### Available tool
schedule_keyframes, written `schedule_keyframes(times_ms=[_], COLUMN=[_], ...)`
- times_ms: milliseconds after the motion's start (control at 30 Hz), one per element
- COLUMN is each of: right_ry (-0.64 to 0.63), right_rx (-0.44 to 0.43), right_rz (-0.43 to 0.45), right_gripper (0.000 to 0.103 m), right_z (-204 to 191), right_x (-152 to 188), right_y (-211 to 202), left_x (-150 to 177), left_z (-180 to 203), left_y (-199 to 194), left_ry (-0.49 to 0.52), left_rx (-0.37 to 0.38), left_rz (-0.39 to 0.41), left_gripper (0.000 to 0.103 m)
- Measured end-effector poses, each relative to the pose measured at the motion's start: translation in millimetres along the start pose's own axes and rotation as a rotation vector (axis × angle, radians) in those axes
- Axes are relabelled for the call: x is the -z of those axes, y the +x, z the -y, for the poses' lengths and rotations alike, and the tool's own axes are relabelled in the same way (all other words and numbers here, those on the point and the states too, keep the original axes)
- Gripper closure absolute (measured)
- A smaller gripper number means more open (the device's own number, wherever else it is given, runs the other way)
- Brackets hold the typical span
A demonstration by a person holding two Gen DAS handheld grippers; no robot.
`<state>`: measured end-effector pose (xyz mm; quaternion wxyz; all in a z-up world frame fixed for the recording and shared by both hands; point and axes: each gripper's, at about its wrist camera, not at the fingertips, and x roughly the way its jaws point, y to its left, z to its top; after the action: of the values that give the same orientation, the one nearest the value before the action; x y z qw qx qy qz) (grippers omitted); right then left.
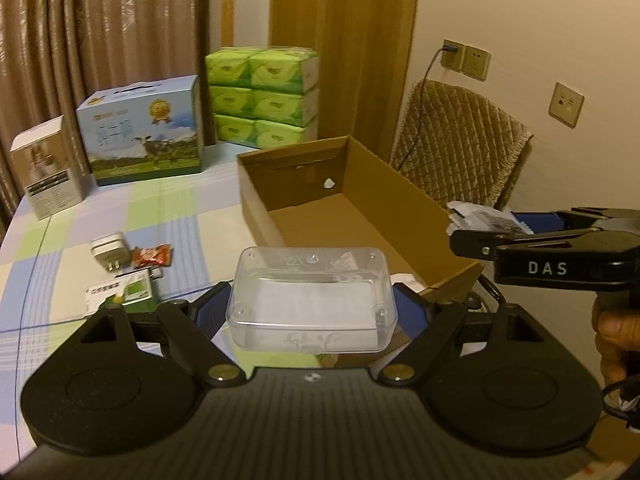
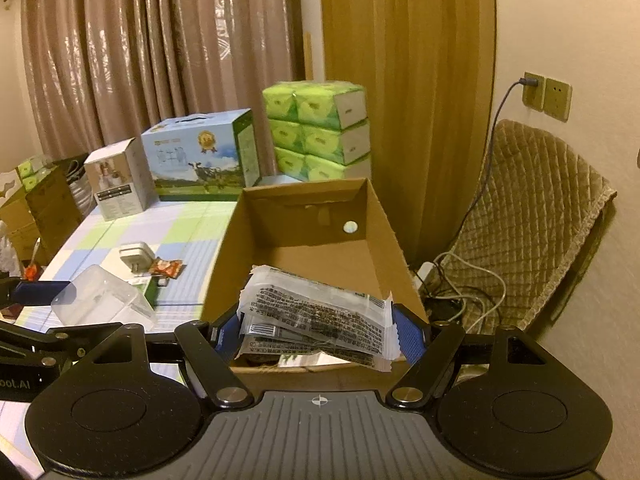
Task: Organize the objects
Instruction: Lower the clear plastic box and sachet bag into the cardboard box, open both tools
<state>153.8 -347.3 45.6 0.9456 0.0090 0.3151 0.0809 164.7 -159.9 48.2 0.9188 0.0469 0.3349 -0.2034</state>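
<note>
My left gripper (image 1: 312, 312) is shut on a clear plastic box (image 1: 310, 298) and holds it above the table, just left of the open cardboard box (image 1: 360, 216). My right gripper (image 2: 316, 330) is shut on a clear printed snack packet (image 2: 316, 318) and holds it over the near end of the cardboard box (image 2: 384, 240), which looks empty inside. The right gripper also shows in the left wrist view (image 1: 480, 236), and the plastic box shows in the right wrist view (image 2: 100, 298). A white plug adapter (image 1: 110, 254), a red candy wrapper (image 1: 154, 256) and a green-white packet (image 1: 132, 290) lie on the checked tablecloth.
At the table's back stand a blue milk carton (image 1: 144, 132), a small white box (image 1: 46, 168) and stacked green tissue packs (image 1: 264, 96). A quilted chair (image 2: 532, 216) with cables stands to the right. More boxes (image 2: 36, 208) stand at the far left.
</note>
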Motion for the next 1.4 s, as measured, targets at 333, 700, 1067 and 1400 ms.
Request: schedule_keyframes(times_ms=[333, 700, 1067, 1400], right_ry=[0.011, 0.033, 0.046, 0.064], right_rx=[0.004, 0.009, 0.005, 0.012], right_rz=[-0.017, -0.016, -0.025, -0.027], right_gripper=[0.03, 0.03, 0.03, 0.03], right_z=[19, 39, 52, 58], right_x=[-6, -17, -25, -27], right_y=[16, 34, 54, 62], left_x=[-10, -23, -33, -42], left_z=[12, 19, 23, 19], left_y=[27, 56, 88, 108], left_ry=[0.026, 0.061, 0.095, 0.123], left_rx=[0.015, 0.019, 0.032, 0.048], left_rz=[-0.021, -0.04, -0.053, -0.032], left_gripper=[0.021, 0.021, 0.021, 0.009])
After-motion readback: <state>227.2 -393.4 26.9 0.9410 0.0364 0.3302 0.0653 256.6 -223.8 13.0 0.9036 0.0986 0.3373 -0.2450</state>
